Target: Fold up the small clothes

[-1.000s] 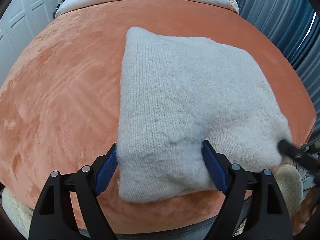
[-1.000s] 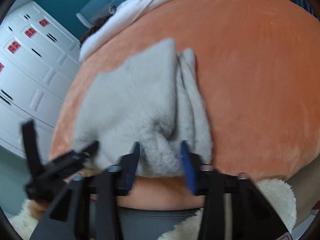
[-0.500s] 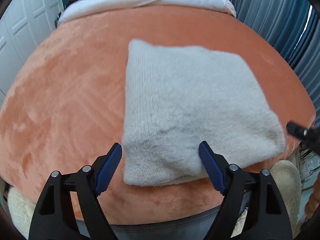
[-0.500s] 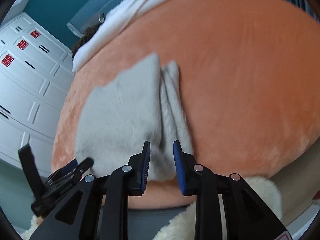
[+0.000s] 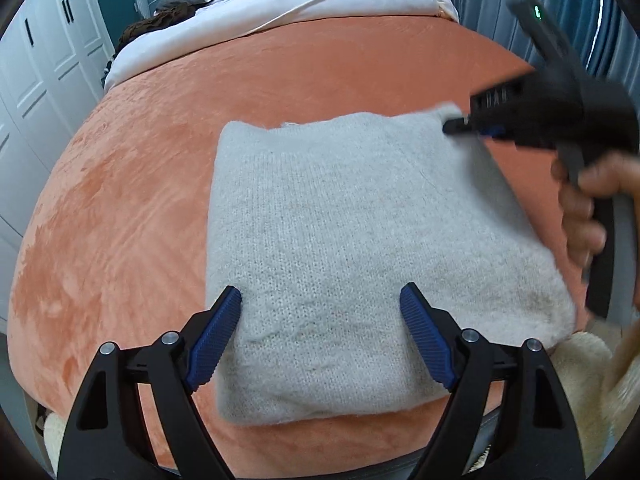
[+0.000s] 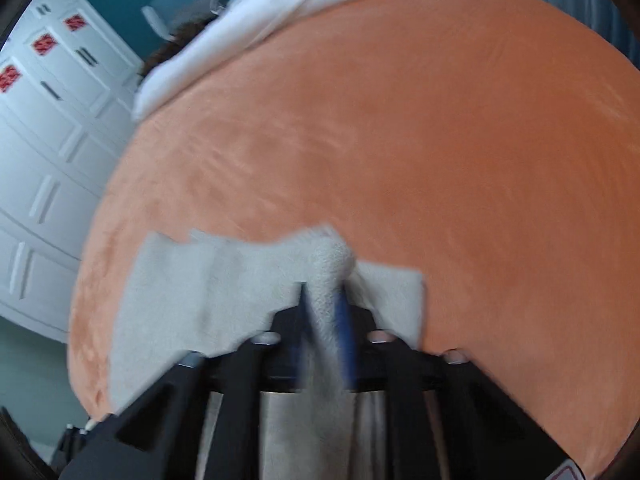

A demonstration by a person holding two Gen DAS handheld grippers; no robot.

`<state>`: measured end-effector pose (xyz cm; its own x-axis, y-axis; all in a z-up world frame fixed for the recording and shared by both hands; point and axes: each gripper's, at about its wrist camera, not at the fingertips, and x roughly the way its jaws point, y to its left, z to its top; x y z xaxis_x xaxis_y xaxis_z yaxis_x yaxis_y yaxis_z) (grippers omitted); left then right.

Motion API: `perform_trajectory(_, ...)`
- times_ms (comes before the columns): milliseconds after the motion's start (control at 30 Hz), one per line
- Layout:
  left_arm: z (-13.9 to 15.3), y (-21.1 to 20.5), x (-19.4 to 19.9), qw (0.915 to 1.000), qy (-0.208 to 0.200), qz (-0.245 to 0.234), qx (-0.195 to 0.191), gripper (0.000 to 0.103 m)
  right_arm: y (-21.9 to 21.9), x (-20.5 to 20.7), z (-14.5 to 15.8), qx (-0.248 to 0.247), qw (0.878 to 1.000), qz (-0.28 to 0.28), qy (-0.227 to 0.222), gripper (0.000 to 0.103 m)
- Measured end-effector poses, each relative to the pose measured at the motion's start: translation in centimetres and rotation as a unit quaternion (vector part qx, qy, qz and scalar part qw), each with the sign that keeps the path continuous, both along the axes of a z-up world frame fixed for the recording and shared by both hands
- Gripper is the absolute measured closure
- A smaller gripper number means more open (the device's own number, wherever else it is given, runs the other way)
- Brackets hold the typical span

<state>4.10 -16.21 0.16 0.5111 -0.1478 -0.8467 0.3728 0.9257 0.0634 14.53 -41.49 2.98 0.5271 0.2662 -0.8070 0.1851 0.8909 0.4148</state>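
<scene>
A folded pale grey knitted garment (image 5: pixel 352 248) lies on the orange bed cover (image 5: pixel 120 208). My left gripper (image 5: pixel 320 316) is open, its blue pads either side of the garment's near edge, holding nothing. My right gripper (image 5: pixel 460 126) is at the garment's far right corner, held by a hand. In the right wrist view, the right gripper (image 6: pixel 326 300) is shut on a pinched fold of the garment (image 6: pixel 224 280), which rises between the blue pads. That view is blurred.
A white duvet (image 5: pixel 304 4) and dark clothes (image 5: pixel 172 8) lie at the head of the bed. White wardrobe doors (image 5: pixel 44 64) stand at left, blue curtains (image 5: pixel 500 8) at right. A cream fluffy rug (image 5: pixel 580 364) lies beside the bed's near edge.
My right gripper closed on the garment's edge and moved to the far right corner, lifting the fabric. My left gripper stayed open near the front edge.
</scene>
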Motion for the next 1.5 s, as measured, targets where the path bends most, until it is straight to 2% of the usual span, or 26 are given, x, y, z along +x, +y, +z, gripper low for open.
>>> perform_trajectory(67,-0.3,-0.5,-0.3,1.0,-0.003,-0.004,0.008,0.022,-0.2,0.0,2.4,0.014,0.998,0.011,-0.053,0.094)
perform_trajectory(133,-0.8,-0.7,-0.3,0.9998,-0.005,-0.004,0.017,0.021,-0.6,0.3,2.4,0.018,0.997,0.011,-0.074,0.094)
perform_trajectory(233,-1.2,-1.1,-0.2,0.9996,-0.007,-0.01,0.027,0.019,-1.6,1.8,-4.6,0.008,0.999,-0.006,0.043,0.094)
perform_trajectory(267,-1.2,-1.3,-0.2,0.9994,-0.008,-0.012,0.032,0.018,-1.9,1.0,-5.0,0.021,0.999,-0.01,0.031,0.091)
perform_trajectory(333,-1.2,-1.1,-0.1,0.9995,-0.006,-0.01,0.028,0.017,-3.1,-1.7,-2.9,0.052,0.998,-0.035,0.008,0.081)
perform_trajectory(400,-1.1,-0.8,-0.1,0.9997,-0.005,-0.008,0.022,0.017,-3.2,-5.2,-0.4,0.066,0.996,-0.044,-0.029,0.079)
perform_trajectory(467,-1.0,-0.6,0.0,0.9998,-0.003,-0.006,0.017,0.017,-2.5,-9.9,1.4,0.068,0.996,-0.036,-0.046,0.062)
perform_trajectory(500,-0.9,-0.7,-0.1,0.9999,-0.003,-0.005,0.015,0.017,-2.1,-11.9,1.6,0.072,0.996,-0.037,-0.045,0.058)
perform_trajectory(633,-0.3,-0.5,-0.4,1.0,-0.001,0.005,0.001,0.017,0.7,-18.4,0.4,0.083,0.996,-0.023,-0.023,0.057)
perform_trajectory(667,-0.2,-0.5,-0.6,1.0,-0.001,0.008,0.001,0.017,1.8,-18.9,-0.2,0.077,0.997,-0.016,-0.019,0.061)
perform_trajectory(700,-0.2,-0.5,-0.7,1.0,-0.001,0.01,0.002,0.017,2.7,-18.9,-0.8,0.068,0.998,-0.011,-0.013,0.072)
perform_trajectory(733,-0.1,-0.6,-1.0,0.9999,-0.001,0.009,0.006,0.017,2.9,-19.1,-1.4,0.059,0.998,-0.015,-0.001,0.092)
perform_trajectory(767,0.0,-0.7,-1.2,0.9999,0.0,0.008,0.009,0.018,2.9,-19.2,-1.6,0.067,0.997,-0.025,0.004,0.093)
perform_trajectory(833,0.4,-0.6,-1.8,0.9999,-0.002,0.004,0.013,0.018,2.4,-20.6,0.5,0.084,0.995,-0.031,-0.04,0.095)
perform_trajectory(900,0.5,-0.3,-2.1,0.9999,0.0,0.006,0.011,0.018,2.0,-21.4,2.5,0.059,0.996,-0.035,-0.063,0.095)
perform_trajectory(933,0.4,-0.1,-2.2,0.9999,0.005,0.009,0.011,0.018,1.9,-21.6,2.1,0.06,0.996,-0.034,-0.052,0.095)
perform_trajectory(1033,-0.8,-0.3,-2.3,0.9995,0.014,0.016,0.024,0.018,2.3,-20.2,-4.4,0.037,0.997,-0.01,0.073,0.095)
perform_trajectory(1067,-1.2,-0.5,-2.4,0.9992,0.009,0.015,0.037,0.018,2.1,-20.2,-5.0,0.062,0.995,-0.014,0.08,0.096)
perform_trajectory(1133,-1.6,-0.8,-2.8,0.998,-0.007,0.007,0.063,0.017,2.0,-20.2,-3.3,0.044,0.997,-0.013,0.063,0.094)
perform_trajectory(1200,-1.2,-0.5,-3.0,0.9985,-0.002,0.009,0.054,0.017,2.2,-20.8,-2.1,0.03,0.998,-0.017,0.057,0.091)
perform_trajectory(1233,-0.8,-0.2,-3.0,0.9989,-0.001,0.011,0.045,0.017,2.3,-21.1,-1.5,0.033,0.998,-0.025,0.05,0.083)
perform_trajectory(1300,-0.4,0.0,-3.1,0.9993,0.004,0.013,0.035,0.017,2.3,-22.6,0.4,0.027,0.999,-0.043,0.018,0.078)
perform_trajectory(1333,-0.2,0.2,-3.1,0.9994,0.007,0.015,0.03,0.017,2.1,-22.7,1.0,0.02,0.999,-0.046,0.008,0.071)
perform_trajectory(1367,-0.2,0.4,-3.1,0.9995,0.009,0.017,0.026,0.017,2.1,-22.8,1.4,0.015,0.999,-0.05,0.0,0.054)
perform_trajectory(1400,-0.2,0.5,-3.2,0.9995,0.011,0.019,0.023,0.017,2.0,-22.8,1.6,0.011,0.999,-0.053,-0.006,0.047)
perform_trajectory(1500,-0.4,0.6,-3.3,0.9994,0.015,0.019,0.025,0.017,1.9,-20.9,1.1,-0.006,0.999,-0.051,0.004,0.038)
